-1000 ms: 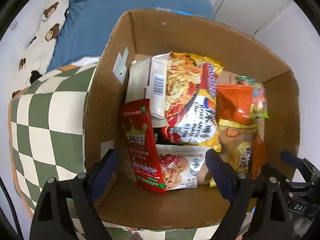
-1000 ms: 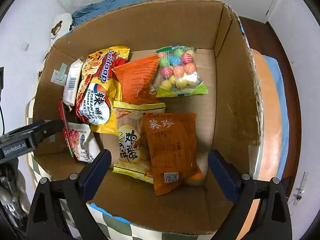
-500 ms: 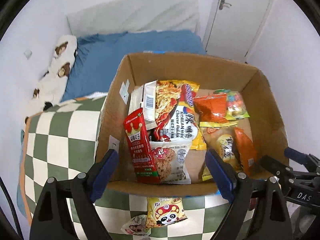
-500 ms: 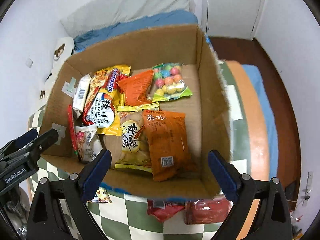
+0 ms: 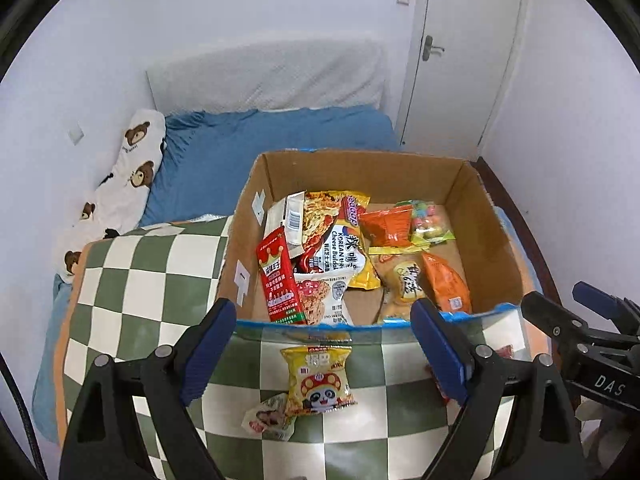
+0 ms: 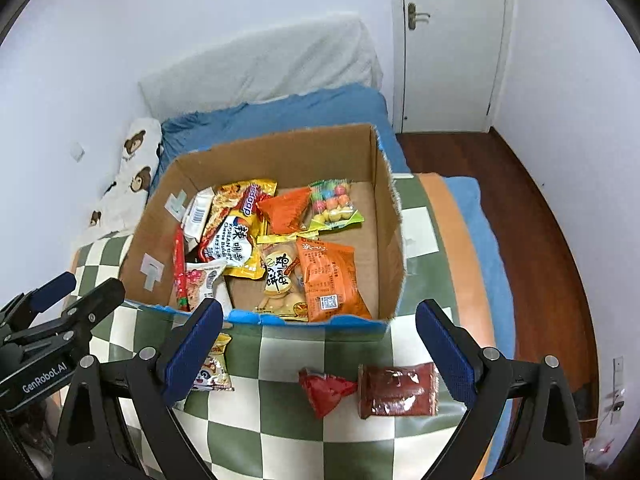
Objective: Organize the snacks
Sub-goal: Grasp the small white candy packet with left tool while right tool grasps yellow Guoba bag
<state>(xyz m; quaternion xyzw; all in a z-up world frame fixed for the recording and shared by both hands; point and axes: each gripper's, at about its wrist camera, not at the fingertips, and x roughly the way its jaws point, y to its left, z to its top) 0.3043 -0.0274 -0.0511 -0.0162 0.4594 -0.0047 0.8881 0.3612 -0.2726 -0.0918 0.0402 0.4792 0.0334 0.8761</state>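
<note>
- Cardboard box [image 5: 472, 216] holds snacks; the red sachet [image 5: 279, 278] stands on end, leaning left.
- Only the right wrist view shows two red packets [image 6: 394, 390].
- Left gripper [image 5: 324, 354] and right gripper [image 6: 318, 354] both gape, empty.

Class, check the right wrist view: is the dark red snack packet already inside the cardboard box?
No, the dark red packet lies on the checkered blanket outside the cardboard box.
</note>
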